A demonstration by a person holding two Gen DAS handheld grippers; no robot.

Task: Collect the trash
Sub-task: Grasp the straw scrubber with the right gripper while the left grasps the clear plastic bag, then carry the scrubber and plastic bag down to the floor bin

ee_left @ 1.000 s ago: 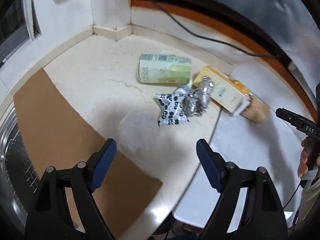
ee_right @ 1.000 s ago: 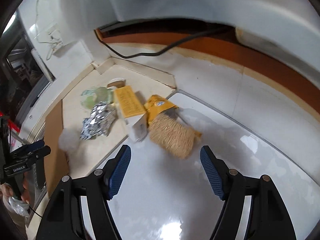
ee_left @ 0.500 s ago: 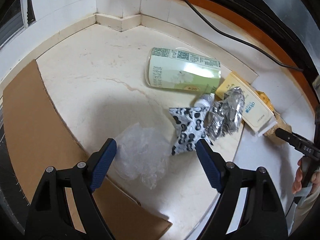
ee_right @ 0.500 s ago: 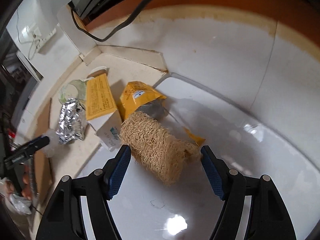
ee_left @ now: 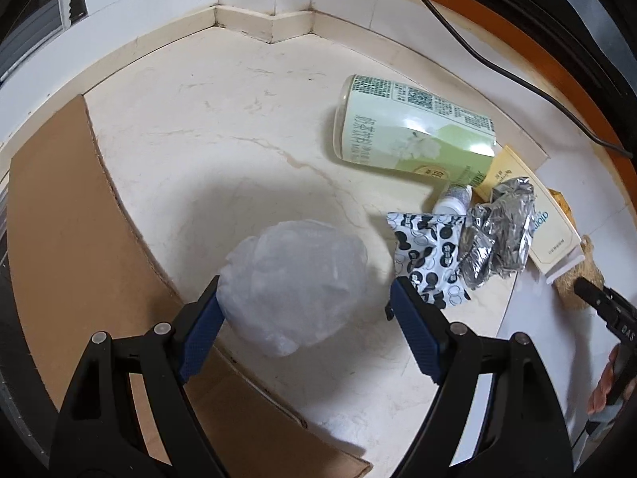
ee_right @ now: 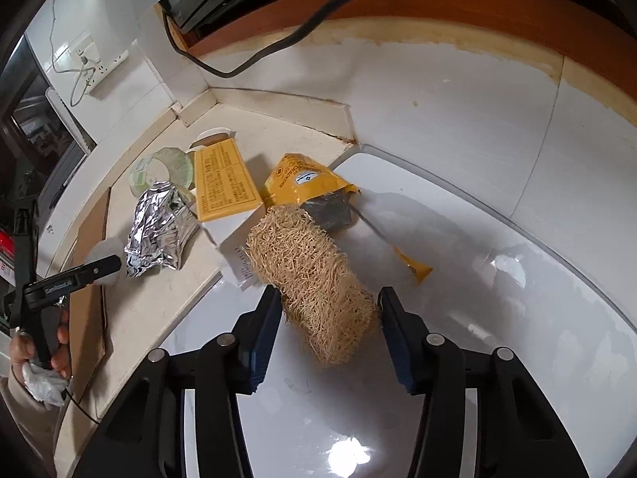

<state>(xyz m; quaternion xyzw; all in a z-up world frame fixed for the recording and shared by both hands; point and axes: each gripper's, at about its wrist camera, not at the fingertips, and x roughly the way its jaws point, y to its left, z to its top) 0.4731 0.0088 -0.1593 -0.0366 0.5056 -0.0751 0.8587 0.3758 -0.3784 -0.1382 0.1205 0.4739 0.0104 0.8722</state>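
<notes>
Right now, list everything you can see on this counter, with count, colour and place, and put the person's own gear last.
Crumpled clear plastic bag: one, whitish, between the left jaws.
Tan fibrous loofah sponge: one, between the right jaws, which have just been closing.
Pale green labelled cup: one, lying on its side.
Yellow cardboard box: one, beside the cup.
Crumpled silver foil: one, against the box.
Black-and-white patterned wrapper: one, left of the foil.
Yellow snack packet: one, behind the loofah.
Brown cardboard sheet: one, counter's left.
Black cable: one, along the back.
Left hand-held gripper: open.
Right hand-held gripper: around the loofah.
</notes>
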